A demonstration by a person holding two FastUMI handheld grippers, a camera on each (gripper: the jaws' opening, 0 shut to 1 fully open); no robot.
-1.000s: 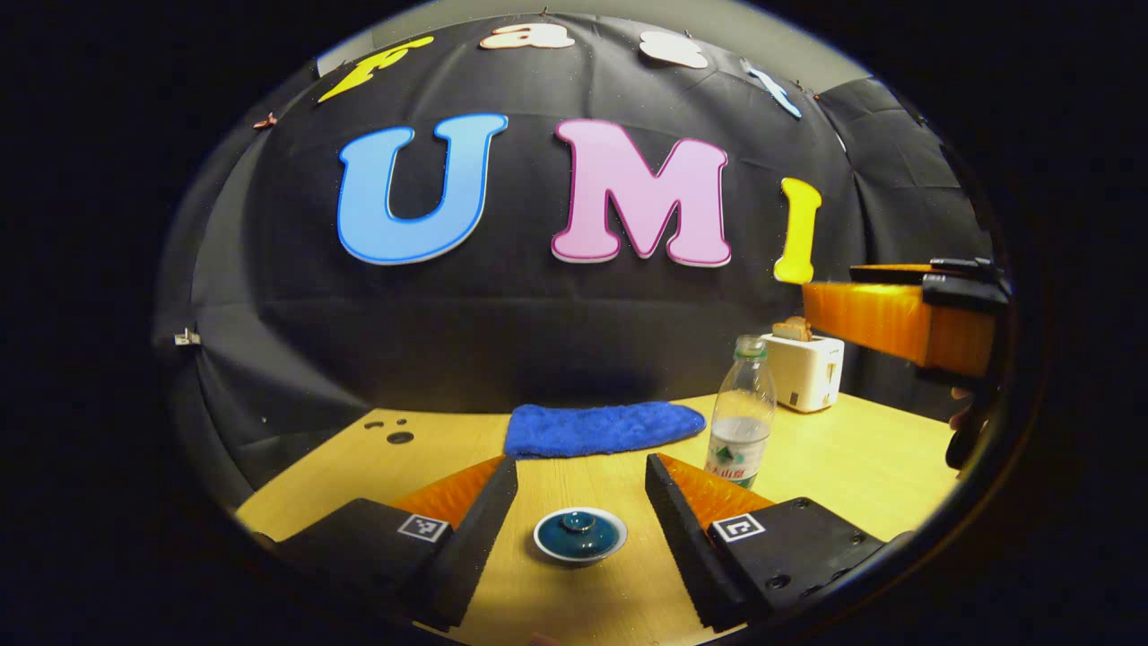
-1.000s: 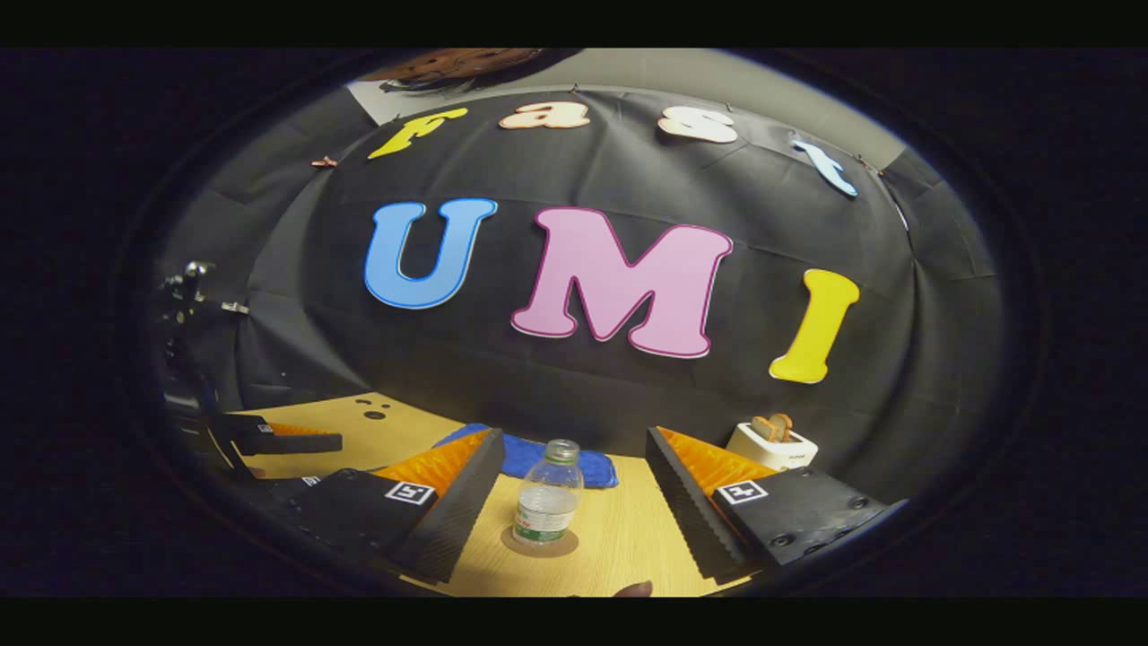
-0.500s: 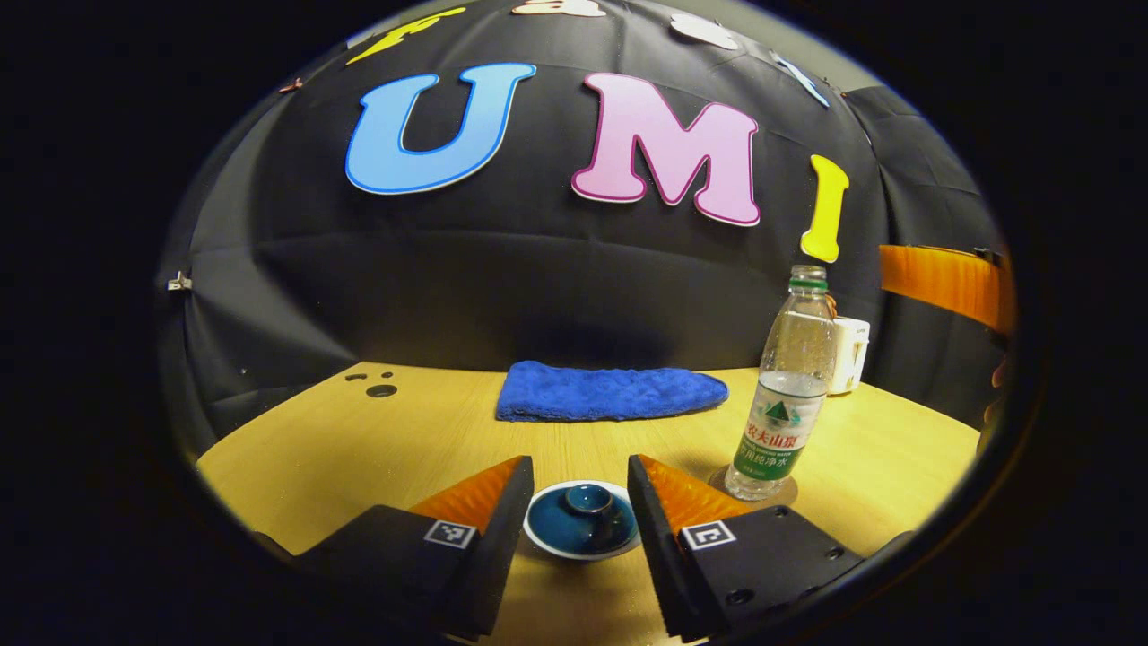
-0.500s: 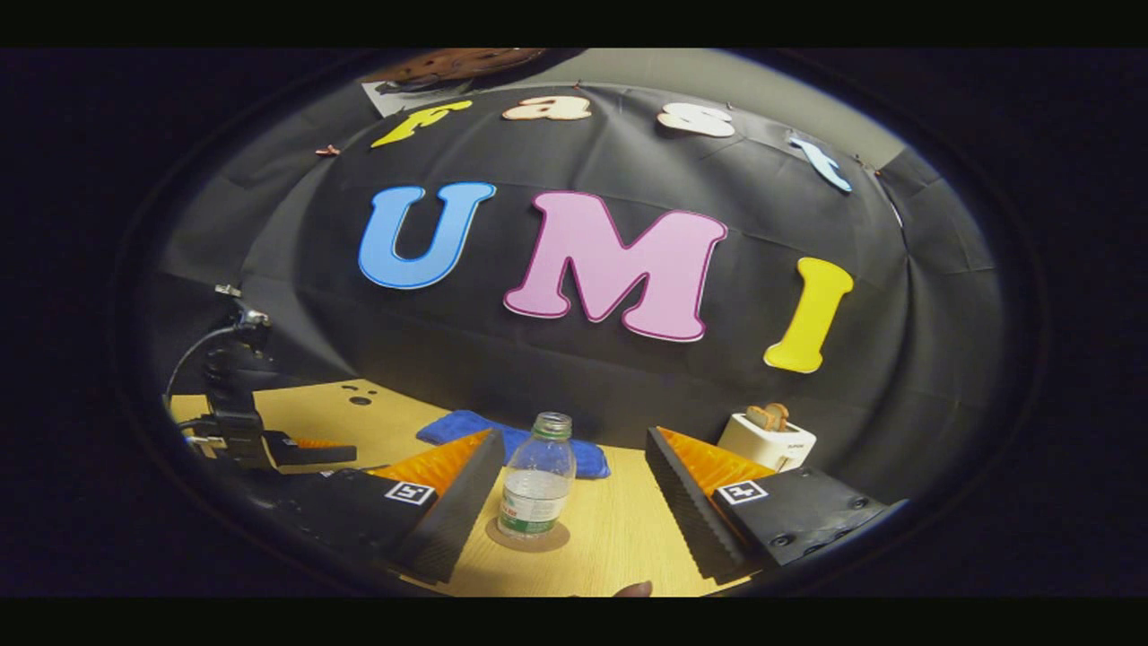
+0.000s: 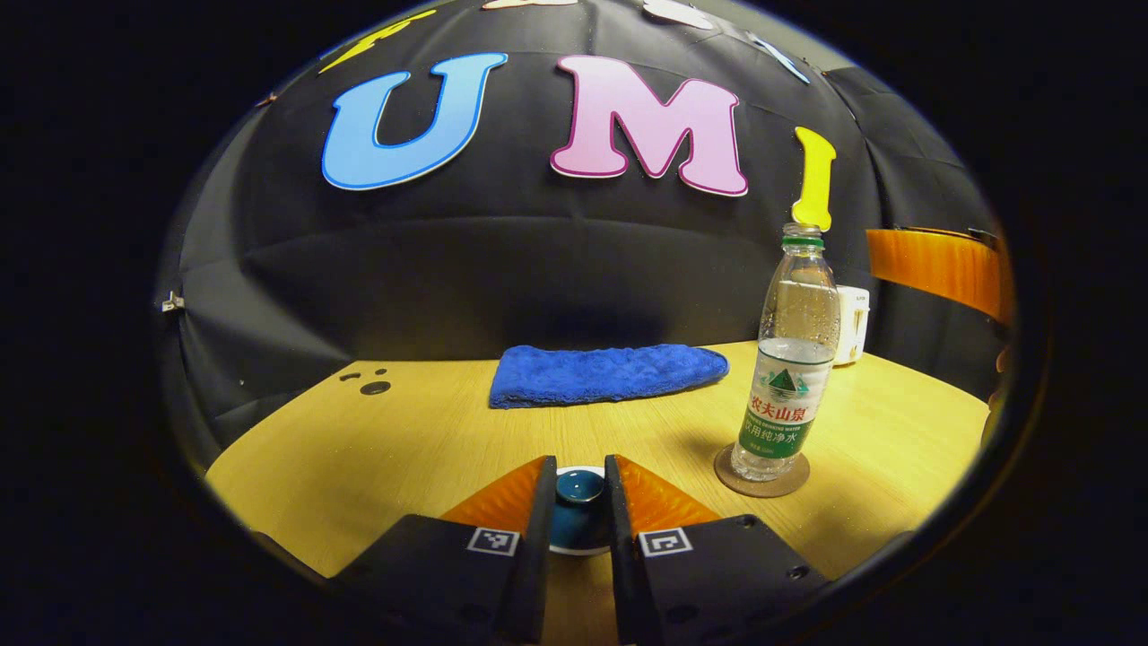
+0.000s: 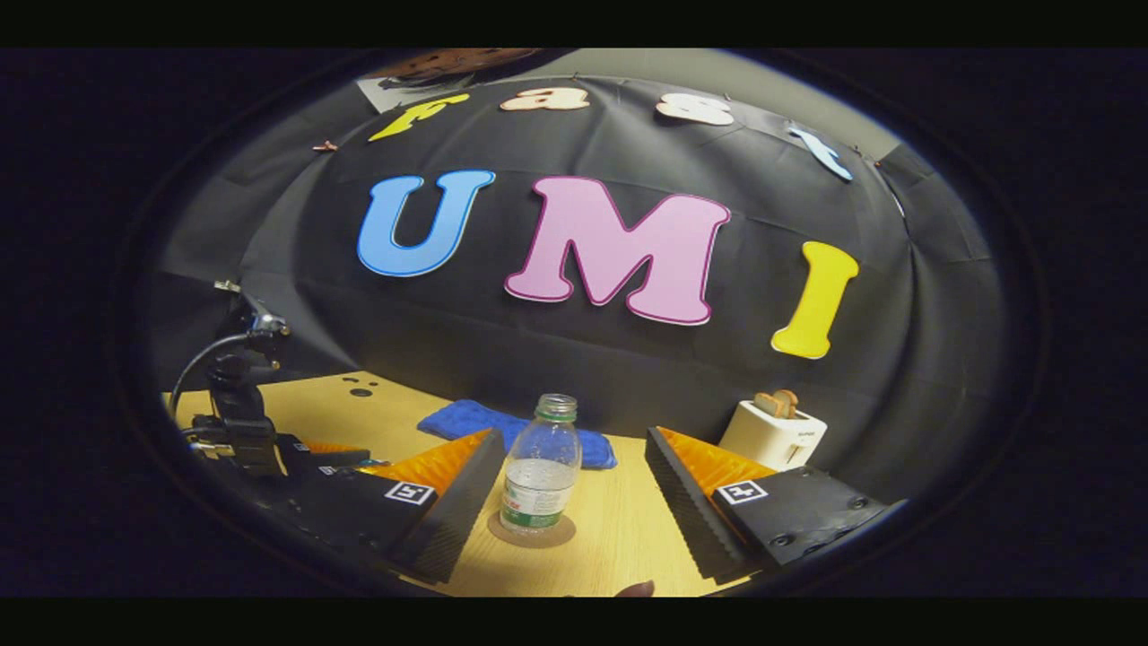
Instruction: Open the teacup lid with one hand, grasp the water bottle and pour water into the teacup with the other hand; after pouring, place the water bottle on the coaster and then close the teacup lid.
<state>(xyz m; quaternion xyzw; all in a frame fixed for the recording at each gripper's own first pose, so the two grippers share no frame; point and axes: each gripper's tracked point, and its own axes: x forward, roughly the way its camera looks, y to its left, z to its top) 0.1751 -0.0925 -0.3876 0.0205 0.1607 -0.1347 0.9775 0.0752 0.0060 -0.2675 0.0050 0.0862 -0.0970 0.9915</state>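
The left gripper (image 5: 574,489) sits low over the table (image 5: 413,440) with its two fingers drawn in close on either side of the knob of the blue lid (image 5: 577,492); they look to be pressing on it, though the contact itself is hard to make out from this angle. The lid sits on the cup, whose white rim (image 5: 574,549) peeks out between the fingers. Taking the bottle (image 5: 789,359) as the landmark: it stands upright on a round brown coaster (image 5: 762,474), capless and part full, and the cup lies just to its left and nearer the camera. Behind the bottle and to its left lies a folded blue cloth (image 5: 605,375); right behind it, partly hidden, is a white toaster (image 5: 852,323). In the right gripper view, the right gripper (image 6: 574,489) hangs in front of the bottle (image 6: 541,467) with its fingers spread wide and touching nothing, the bottle framed nearer its left finger. The toaster (image 6: 773,432) stands to the bottle's right, the cloth (image 6: 466,418) behind it, and the other gripper (image 6: 260,440) is well off to its left.
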